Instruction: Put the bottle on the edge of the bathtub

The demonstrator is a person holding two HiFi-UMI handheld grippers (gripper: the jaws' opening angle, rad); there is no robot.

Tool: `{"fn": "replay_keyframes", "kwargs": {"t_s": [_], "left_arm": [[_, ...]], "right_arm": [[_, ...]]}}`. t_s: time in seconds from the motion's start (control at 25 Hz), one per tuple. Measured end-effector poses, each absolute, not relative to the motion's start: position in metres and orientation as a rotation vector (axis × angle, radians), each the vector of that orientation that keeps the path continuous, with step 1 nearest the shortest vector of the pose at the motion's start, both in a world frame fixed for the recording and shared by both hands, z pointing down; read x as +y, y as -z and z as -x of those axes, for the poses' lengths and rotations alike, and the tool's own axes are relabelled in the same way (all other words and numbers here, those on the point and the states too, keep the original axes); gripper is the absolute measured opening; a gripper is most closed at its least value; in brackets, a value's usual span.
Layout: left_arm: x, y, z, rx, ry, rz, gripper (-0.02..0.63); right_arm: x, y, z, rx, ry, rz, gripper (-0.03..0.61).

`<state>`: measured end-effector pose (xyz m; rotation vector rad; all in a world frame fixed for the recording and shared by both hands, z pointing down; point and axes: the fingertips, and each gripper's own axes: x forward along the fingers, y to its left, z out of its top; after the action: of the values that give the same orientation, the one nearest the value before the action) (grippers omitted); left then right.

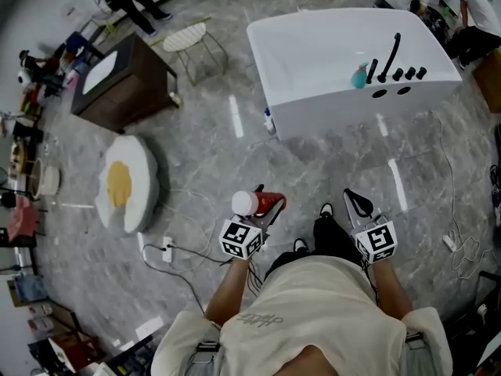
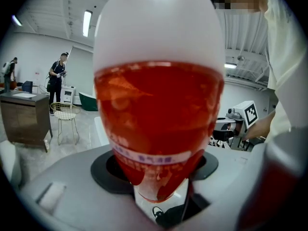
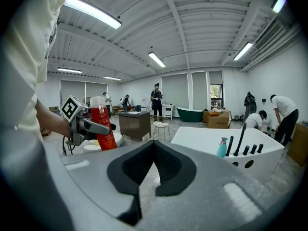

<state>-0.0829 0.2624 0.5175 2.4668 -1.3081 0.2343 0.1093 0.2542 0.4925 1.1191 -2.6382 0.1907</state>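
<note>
1. Head view, 10 o'clock from the person: an egg-shaped rug (image 1: 125, 182) on the grey floor. A brown cabinet (image 1: 121, 81) stands beyond it toward 11 o'clock, with a wire chair (image 1: 192, 41) just to its right.
2. Left gripper (image 1: 264, 210), at 11 o'clock and close to the person's body. Its jaws are clamped on the red bottle (image 1: 257, 203), which has a white cap. In the left gripper view the bottle fills the frame, its red body wedged between the two jaws. The right gripper view shows it standing roughly upright in that grip, cap on top.
3. The bottle is up in the air in front of the person, well apart from the tub.
4. Right gripper (image 1: 358, 203), at 1 o'clock and close to the body. In its own view the jaw tips meet, with nothing between them.
5. White bathtub (image 1: 313, 53), from 12 to 1 o'clock, farther across the floor. On its near-right edge are a teal spray bottle (image 1: 359, 77) and a black faucet (image 1: 390, 53), with black knobs beside them.
</note>
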Motion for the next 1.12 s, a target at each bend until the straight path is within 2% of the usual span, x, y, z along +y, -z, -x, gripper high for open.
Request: {"fn": "replay_keyframes", "kwargs": {"t_s": [0.24, 0.52, 0.76, 1.12], "left_arm": [[0.217, -0.518, 0.08, -1.308, -0.177, -2.408, 0.301], [0.135, -0.499, 0.069, -1.402, -0.281, -2.42, 0.301], [0.078, -0.477, 0.06, -1.435, -0.024, -2.31, 0.301], [0.041, -0.491, 0.076, -1.47, -0.179, -2.279, 0.301]], "right_arm": [[0.199, -0.507, -0.101, -2.68, -0.255, -1.058, 0.002], [0.104, -0.497, -0.12, -2.722, -0.176, -0.993, 0.002], [0.036, -0.501, -0.139, -2.731, -0.202, -0.998, 0.002], [0.004, -0.52, -0.126, -2.717, -0.298, -0.929, 0.002]]}}
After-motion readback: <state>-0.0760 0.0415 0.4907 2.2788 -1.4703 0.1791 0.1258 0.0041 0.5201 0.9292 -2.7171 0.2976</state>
